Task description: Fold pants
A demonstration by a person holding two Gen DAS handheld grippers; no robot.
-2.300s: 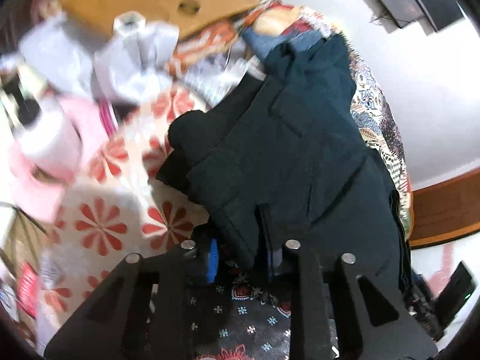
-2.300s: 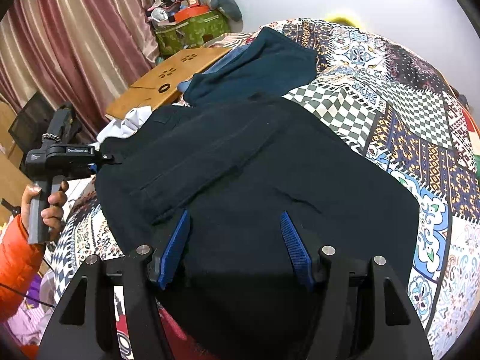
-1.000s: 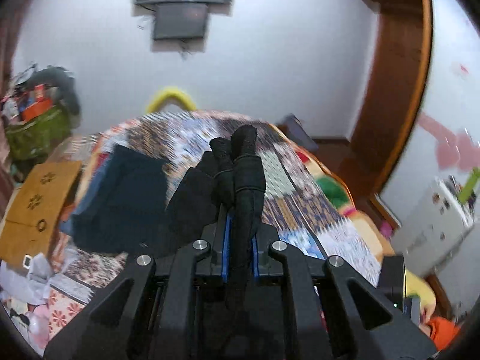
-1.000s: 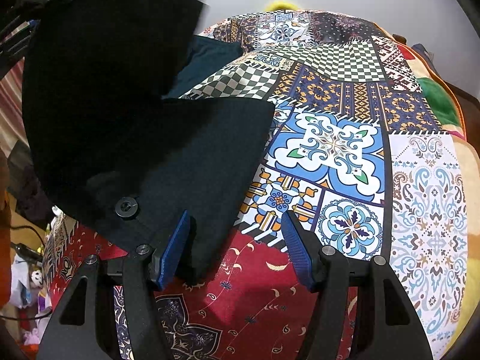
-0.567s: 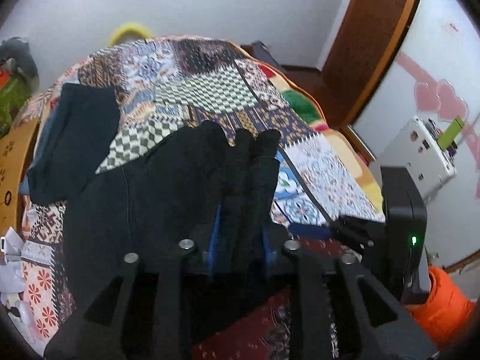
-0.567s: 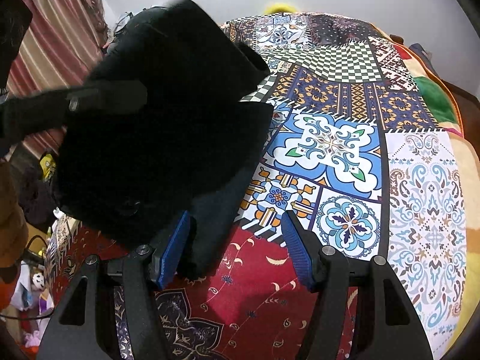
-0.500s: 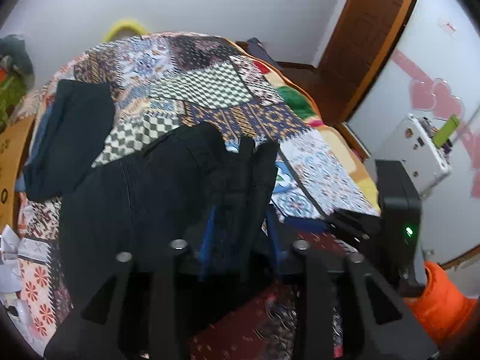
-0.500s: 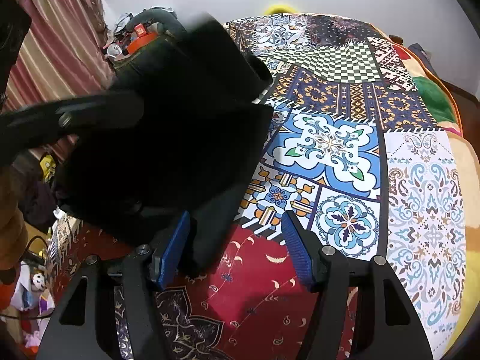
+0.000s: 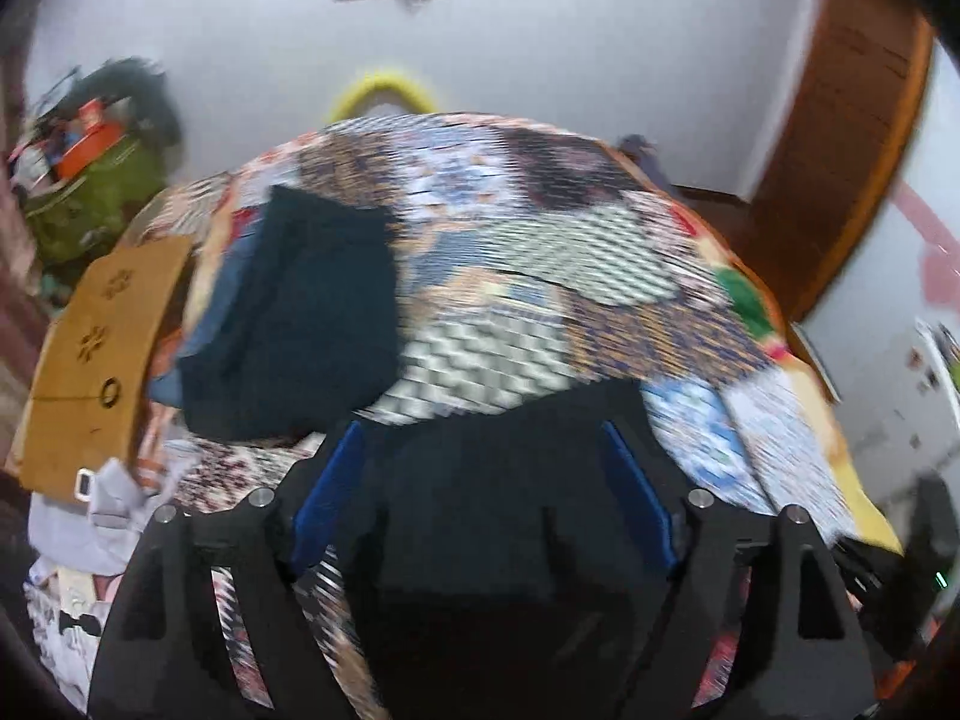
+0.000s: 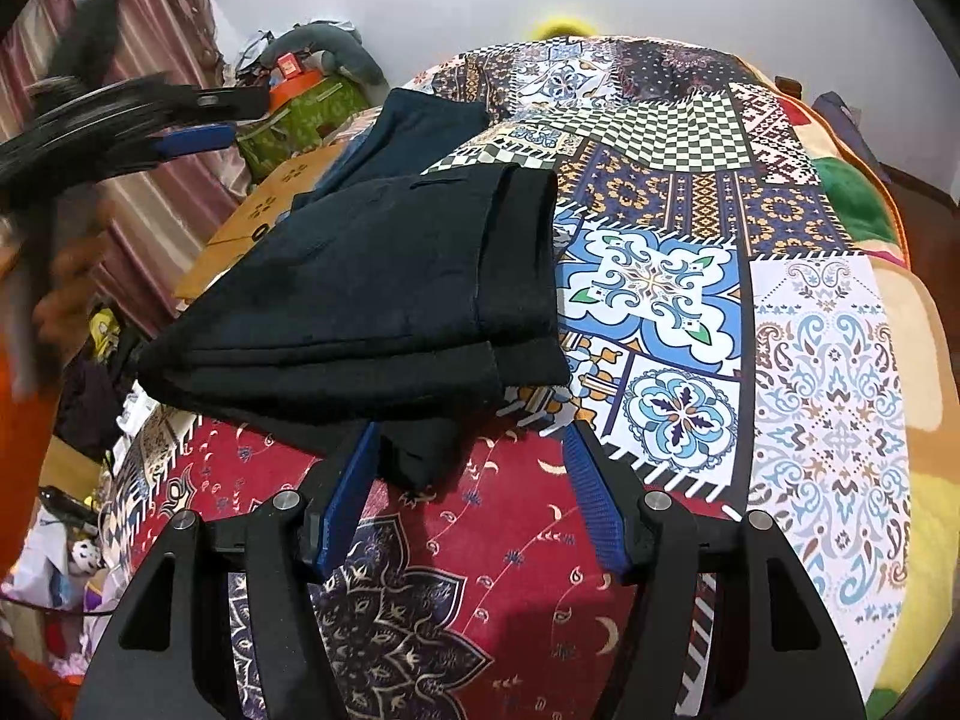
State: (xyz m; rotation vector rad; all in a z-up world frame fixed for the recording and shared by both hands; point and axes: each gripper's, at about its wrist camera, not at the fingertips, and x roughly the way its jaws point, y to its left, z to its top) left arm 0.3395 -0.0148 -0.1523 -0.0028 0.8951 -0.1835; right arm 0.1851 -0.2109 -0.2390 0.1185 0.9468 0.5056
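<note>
Right wrist view shows me the black pants (image 10: 384, 282) lying folded on the patchwork quilt (image 10: 828, 372), top layer laid over the bottom one. My right gripper (image 10: 471, 495) hangs just in front of the near corner of the pants, fingers spread, pinching nothing. Up at the left of this view my left gripper (image 10: 180, 120) is in the air beside a blurry hand (image 10: 60, 294), clear of the cloth.

I think 1 fold is done. Its jaws have just been opening, and nothing is pressed between them. Next I should grab an end and fold the pants over again, keeping the edges lined up.

Left wrist view is blurry. It shows the left gripper's blue pads (image 9: 327, 504) wide apart over the dark cloth. Only this view shows the brown wooden door (image 9: 840, 168). Both show another dark folded garment (image 9: 300, 312) farther back.
</note>
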